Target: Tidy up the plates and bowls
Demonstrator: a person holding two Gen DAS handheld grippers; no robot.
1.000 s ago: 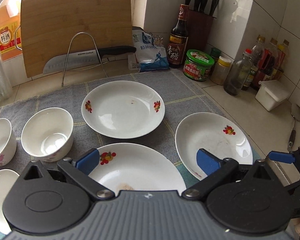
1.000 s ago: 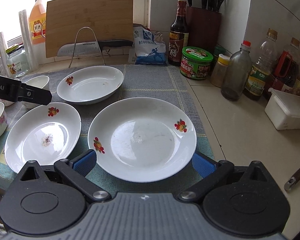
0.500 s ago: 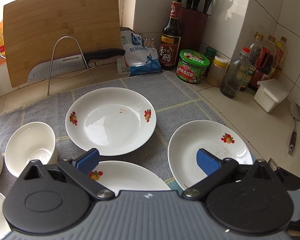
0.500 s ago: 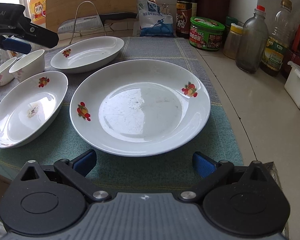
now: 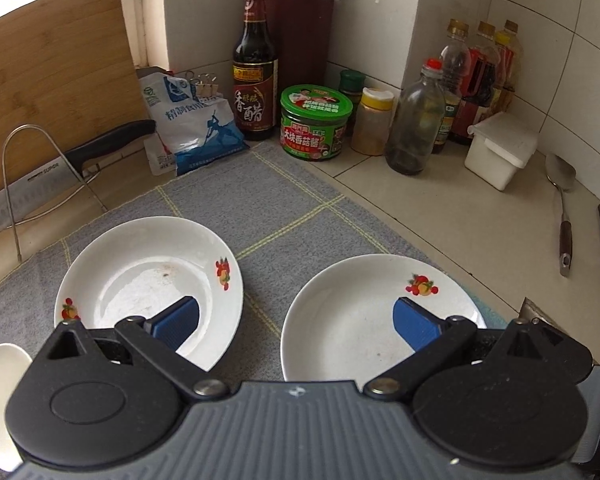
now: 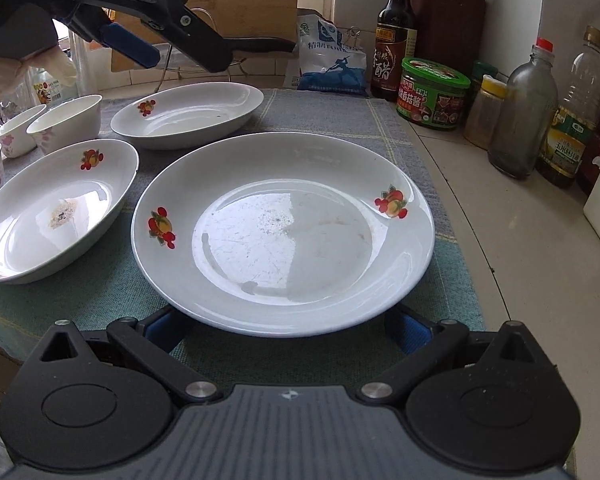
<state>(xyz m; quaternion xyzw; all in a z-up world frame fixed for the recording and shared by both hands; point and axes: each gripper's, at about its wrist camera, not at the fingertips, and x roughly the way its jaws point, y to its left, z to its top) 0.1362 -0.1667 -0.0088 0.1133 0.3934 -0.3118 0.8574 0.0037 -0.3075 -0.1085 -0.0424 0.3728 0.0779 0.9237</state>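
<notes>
On the grey cloth [image 6: 332, 120], left of the big plate [image 6: 284, 232], sit three bowls [image 6: 66, 120] and two deep plates [image 6: 52, 208]. The left claw [image 6: 172, 46] hangs wide open and empty above them. The right claw [image 6: 284, 330], spread wide and gripping nothing, straddles the big plate's near rim.

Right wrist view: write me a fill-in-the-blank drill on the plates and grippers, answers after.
1. The right gripper is open at the near rim of the large ____.
2. The left gripper, higher up, is ____.
3. The plates lie on a grey ____.
4. The jar beside the dark bottle has a ____ lid.

Answers: plate; open; cloth; green
</notes>
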